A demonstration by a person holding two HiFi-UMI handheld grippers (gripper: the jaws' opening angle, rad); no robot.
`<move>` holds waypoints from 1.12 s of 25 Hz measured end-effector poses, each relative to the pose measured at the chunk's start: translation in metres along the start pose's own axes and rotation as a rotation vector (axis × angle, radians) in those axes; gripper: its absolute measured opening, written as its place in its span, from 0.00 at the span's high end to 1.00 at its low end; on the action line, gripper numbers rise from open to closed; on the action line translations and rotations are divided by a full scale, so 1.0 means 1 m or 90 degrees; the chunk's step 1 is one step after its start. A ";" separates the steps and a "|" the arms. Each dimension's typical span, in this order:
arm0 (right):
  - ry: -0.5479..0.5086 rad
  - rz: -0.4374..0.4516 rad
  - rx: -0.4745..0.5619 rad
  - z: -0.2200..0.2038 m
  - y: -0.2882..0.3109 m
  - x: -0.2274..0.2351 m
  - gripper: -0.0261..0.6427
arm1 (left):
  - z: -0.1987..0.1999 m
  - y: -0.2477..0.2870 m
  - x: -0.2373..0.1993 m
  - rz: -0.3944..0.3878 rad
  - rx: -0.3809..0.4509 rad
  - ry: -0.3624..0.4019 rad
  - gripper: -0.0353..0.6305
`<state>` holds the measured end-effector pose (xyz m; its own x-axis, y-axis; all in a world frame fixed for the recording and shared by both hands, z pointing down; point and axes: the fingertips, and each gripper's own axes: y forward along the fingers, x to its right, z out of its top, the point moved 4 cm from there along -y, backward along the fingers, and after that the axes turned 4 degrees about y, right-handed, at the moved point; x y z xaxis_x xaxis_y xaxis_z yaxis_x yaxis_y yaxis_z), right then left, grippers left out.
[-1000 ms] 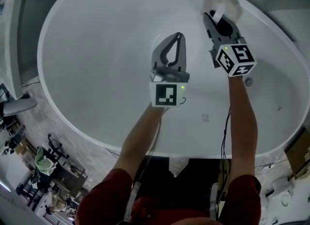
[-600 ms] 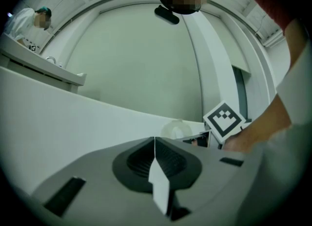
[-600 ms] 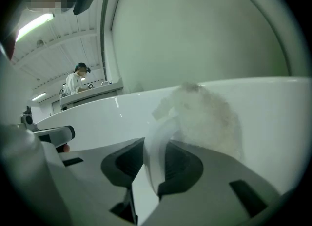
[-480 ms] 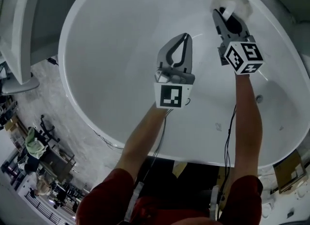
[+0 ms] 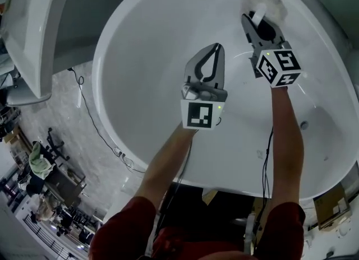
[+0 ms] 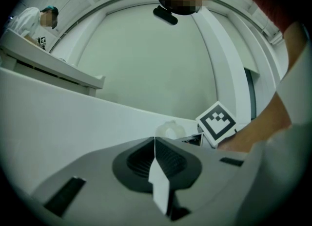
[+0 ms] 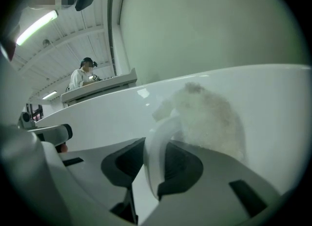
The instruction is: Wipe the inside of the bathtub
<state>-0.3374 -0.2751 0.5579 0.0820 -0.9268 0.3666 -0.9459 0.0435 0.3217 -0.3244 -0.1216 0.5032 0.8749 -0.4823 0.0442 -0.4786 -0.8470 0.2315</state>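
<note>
A white oval bathtub (image 5: 140,46) fills the head view. My right gripper (image 5: 253,19) is shut on the white handle loop of a fluffy white duster (image 5: 263,4), which presses against the tub's far inner wall. In the right gripper view the loop (image 7: 157,147) sits clamped between the jaws with the duster head (image 7: 209,118) just beyond. My left gripper (image 5: 215,49) hovers over the tub's middle, shut and empty; in its own view the jaws meet at the left gripper (image 6: 155,144) tip, with the tub wall (image 6: 73,118) ahead.
A black cable (image 5: 101,130) runs along the marble floor left of the tub. A white counter (image 5: 28,35) stands at the upper left. The drain (image 5: 304,124) lies at the tub's right. A person in white (image 7: 83,76) stands behind a counter in the distance.
The view has shifted, so the tub now sits further right in the frame. Both grippers keep much the same pose, the duster still against the far wall.
</note>
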 end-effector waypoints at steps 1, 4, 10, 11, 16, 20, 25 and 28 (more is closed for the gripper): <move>-0.002 0.001 0.001 0.002 0.002 -0.002 0.82 | 0.002 0.002 -0.001 -0.002 0.000 0.000 0.92; 0.000 -0.001 0.005 0.002 0.002 -0.004 0.82 | 0.004 0.002 -0.003 0.002 0.005 -0.014 0.92; -0.002 0.006 -0.005 -0.002 -0.001 0.001 0.82 | 0.003 0.008 0.003 -0.004 0.009 -0.011 0.92; -0.002 0.006 -0.005 -0.002 -0.001 0.000 0.82 | 0.002 0.007 0.003 -0.005 0.007 -0.012 0.92; 0.012 0.004 -0.002 0.000 -0.002 -0.003 0.82 | 0.005 0.005 0.005 -0.011 0.007 -0.007 0.92; 0.039 0.004 0.010 0.004 -0.011 -0.010 0.82 | 0.013 -0.003 0.005 -0.012 0.018 -0.005 0.92; 0.052 -0.004 0.020 0.015 -0.024 -0.029 0.82 | 0.032 -0.013 -0.003 -0.013 0.038 -0.022 0.92; 0.047 -0.009 0.021 0.022 -0.024 -0.049 0.82 | 0.043 -0.018 -0.017 -0.024 0.050 -0.024 0.92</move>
<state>-0.3251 -0.2385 0.5130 0.1175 -0.8974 0.4253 -0.9542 0.0166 0.2986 -0.3338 -0.1078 0.4560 0.8899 -0.4561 0.0000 -0.4506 -0.8790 0.1558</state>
